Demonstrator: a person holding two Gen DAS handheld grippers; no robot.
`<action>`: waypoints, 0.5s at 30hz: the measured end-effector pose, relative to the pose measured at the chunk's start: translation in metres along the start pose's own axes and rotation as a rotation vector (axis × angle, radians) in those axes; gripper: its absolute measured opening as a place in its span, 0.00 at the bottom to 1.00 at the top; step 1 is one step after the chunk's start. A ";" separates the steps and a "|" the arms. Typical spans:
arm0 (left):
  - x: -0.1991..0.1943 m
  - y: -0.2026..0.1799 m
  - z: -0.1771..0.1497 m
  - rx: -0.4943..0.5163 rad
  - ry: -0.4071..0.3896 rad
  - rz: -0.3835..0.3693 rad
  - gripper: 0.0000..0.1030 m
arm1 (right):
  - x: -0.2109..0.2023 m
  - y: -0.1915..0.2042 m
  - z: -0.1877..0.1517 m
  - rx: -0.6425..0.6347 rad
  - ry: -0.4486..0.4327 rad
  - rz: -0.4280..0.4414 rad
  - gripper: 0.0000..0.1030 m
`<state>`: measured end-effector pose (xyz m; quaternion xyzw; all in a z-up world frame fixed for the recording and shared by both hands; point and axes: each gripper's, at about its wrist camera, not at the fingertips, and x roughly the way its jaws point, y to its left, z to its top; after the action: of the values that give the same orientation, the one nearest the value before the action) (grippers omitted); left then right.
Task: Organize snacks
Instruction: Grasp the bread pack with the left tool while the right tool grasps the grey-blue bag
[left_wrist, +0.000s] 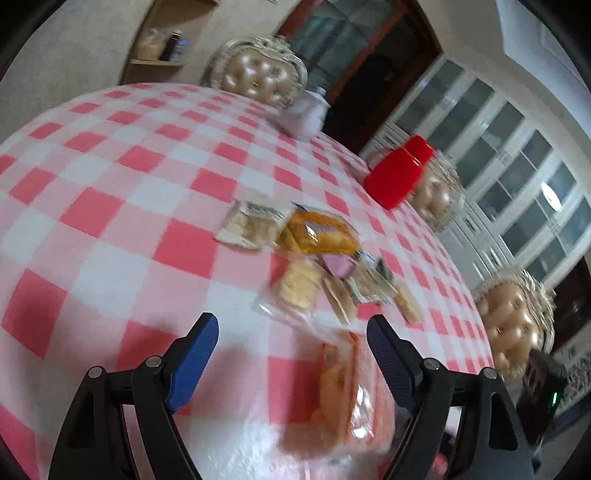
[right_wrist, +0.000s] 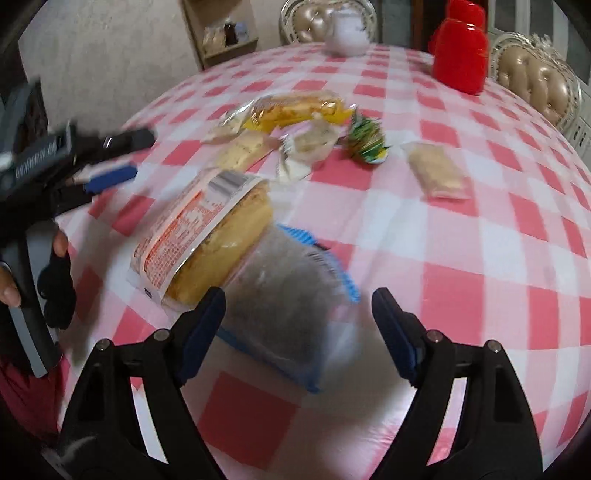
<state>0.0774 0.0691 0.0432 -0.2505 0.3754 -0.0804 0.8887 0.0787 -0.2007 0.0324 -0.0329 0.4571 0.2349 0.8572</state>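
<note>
Your right gripper (right_wrist: 297, 332) hangs released over the dark zip bag (right_wrist: 291, 295), just beside the orange-labelled cake pack (right_wrist: 207, 240). Your left gripper (left_wrist: 291, 354) is likewise released (nothing held). Next, I judge: lower and grasp the bag.

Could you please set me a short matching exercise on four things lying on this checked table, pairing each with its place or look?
Things:
1. red container
2. orange-printed cake pack
3. green wrapper
4. blue-edged bag

Descriptions:
A. crumpled, beside the middle pile
B. right in front of the right claw
C. upright at the far edge
D. leaning against the dark bag

Pairs: 1-C, 2-D, 3-A, 4-B
</note>
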 end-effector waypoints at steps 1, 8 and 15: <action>0.001 -0.008 -0.004 0.037 0.016 -0.024 0.81 | -0.005 -0.005 0.000 0.005 -0.015 -0.001 0.86; 0.028 -0.073 -0.042 0.310 0.094 0.021 0.81 | 0.014 0.008 -0.005 -0.013 0.042 -0.017 0.93; 0.060 -0.067 -0.047 0.356 0.126 0.212 0.81 | 0.029 0.029 -0.011 -0.063 0.069 -0.057 0.92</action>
<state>0.0897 -0.0266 0.0113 -0.0432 0.4344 -0.0669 0.8972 0.0714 -0.1668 0.0073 -0.0807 0.4775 0.2233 0.8459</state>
